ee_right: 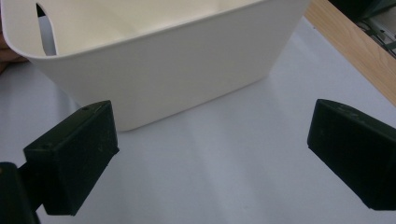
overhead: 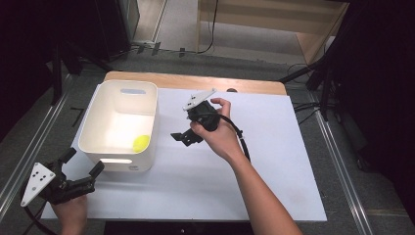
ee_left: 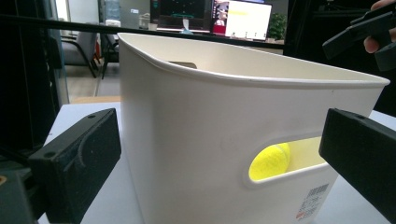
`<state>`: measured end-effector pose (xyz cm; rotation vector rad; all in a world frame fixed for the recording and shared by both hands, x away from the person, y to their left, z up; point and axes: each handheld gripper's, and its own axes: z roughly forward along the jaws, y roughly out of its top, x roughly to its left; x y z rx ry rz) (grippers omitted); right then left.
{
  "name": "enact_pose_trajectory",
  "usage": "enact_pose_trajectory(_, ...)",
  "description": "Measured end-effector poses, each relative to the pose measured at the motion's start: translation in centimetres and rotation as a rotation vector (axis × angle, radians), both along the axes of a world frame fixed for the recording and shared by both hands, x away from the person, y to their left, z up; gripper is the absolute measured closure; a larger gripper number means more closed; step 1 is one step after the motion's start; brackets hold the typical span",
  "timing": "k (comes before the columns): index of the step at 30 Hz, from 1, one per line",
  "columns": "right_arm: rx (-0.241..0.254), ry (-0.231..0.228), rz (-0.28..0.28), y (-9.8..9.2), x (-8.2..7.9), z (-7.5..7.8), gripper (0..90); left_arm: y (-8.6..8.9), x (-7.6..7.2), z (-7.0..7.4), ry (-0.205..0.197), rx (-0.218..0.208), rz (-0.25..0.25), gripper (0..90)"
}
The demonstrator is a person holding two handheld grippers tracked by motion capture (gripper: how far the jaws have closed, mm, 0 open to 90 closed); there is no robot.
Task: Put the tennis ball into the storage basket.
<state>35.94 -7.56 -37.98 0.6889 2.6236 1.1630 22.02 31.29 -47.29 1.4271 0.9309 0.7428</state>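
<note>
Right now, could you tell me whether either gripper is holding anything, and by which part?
Nothing is held: the left gripper and right gripper are both open and empty beside the white bin.

White sheet (overhead: 274, 166) covers a wooden table (overhead: 195, 81). Grey carpet floor (overhead: 342, 161) around it, cables trailing. Dark curtains both sides. Lit monitors (ee_left: 243, 18) and office chair (ee_left: 84, 46) beyond.

Bright overhead light, dark surroundings, blurred close-ups.
</note>
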Motion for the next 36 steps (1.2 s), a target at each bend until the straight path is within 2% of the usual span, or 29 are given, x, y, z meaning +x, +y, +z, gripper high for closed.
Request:
enact_pose_trajectory(17, 0.040, 0.001, -0.045, -3.6, -1.1, -1.4, 0.4, 0.1, 0.1, 0.0, 0.003, 0.001, 0.002, 0.0)
enact_pose_trajectory(23, 0.063, 0.006, -0.078, -5.3, -1.7, -2.0, 0.4, 0.1, 0.1, 0.0, 0.004, 0.002, 0.002, 0.0)
enact_pose_trajectory(36, 0.106, -0.008, -0.115, -8.3, -2.9, -3.1, 0.4, 0.1, 0.0, -0.1, 0.003, 0.002, 0.007, 0.0)
